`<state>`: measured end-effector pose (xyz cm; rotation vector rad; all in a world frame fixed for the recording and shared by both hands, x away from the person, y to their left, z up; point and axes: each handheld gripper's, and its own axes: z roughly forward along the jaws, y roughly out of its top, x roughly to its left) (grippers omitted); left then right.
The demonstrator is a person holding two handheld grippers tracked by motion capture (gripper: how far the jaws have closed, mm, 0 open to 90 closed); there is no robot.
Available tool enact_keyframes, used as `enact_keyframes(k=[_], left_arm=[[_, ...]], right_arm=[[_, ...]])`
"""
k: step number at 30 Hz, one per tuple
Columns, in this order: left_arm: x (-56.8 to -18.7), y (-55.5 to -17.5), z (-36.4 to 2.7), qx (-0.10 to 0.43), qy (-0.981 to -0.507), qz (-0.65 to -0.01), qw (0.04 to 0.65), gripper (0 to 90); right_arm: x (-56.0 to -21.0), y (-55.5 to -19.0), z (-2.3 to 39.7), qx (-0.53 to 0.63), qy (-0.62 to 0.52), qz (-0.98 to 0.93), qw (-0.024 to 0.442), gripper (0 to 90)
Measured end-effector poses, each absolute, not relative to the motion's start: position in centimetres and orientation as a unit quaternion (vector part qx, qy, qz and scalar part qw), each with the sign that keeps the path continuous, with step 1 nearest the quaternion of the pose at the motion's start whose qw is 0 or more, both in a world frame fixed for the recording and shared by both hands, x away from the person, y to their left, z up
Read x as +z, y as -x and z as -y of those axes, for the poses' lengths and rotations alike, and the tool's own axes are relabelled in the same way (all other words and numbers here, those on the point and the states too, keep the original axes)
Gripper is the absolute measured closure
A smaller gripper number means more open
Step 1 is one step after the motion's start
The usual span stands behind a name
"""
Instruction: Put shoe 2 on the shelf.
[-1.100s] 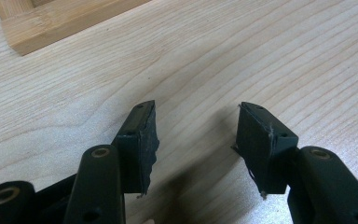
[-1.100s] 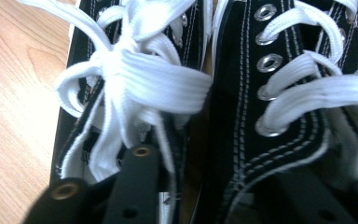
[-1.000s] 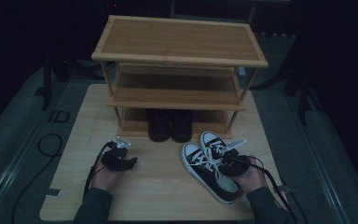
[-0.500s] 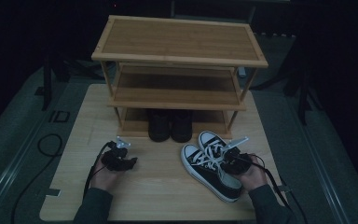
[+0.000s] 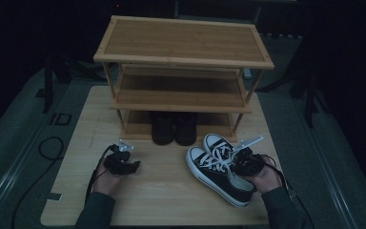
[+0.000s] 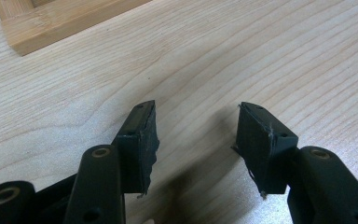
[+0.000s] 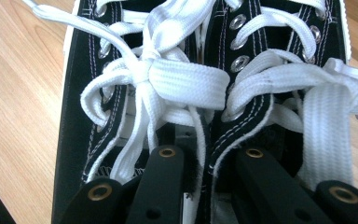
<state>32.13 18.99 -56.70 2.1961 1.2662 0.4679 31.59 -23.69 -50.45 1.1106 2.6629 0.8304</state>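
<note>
A pair of black sneakers with white laces and toe caps lies side by side on the wooden table, right of centre, toes toward the rack. My right gripper reaches into their openings from the heel end. In the right gripper view the right gripper has just been closing and pinches the two inner collars of the sneakers together. My left gripper rests low over bare wood at the left. In the left gripper view the left gripper is open and holds nothing.
A three-tier bamboo shoe rack stands at the back of the table, and a pair of dark shoes sits on its lowest level. A foot of the rack lies ahead of the left gripper. Cables trail off the table's left side.
The right hand has edged slightly toward the rack at the sneakers' openings. The left hand has not moved.
</note>
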Motion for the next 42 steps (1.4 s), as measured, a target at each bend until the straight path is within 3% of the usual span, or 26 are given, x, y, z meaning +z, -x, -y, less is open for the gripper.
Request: enact_keyframes(k=[42], left_arm=[[-56.7,-32.1,-19.0,0.175,-0.817,-0.472,0.281,48.3]], right_arm=[[-45.0,-32.1,23.8,0.264,-0.306,-0.908,0.108,85.0]])
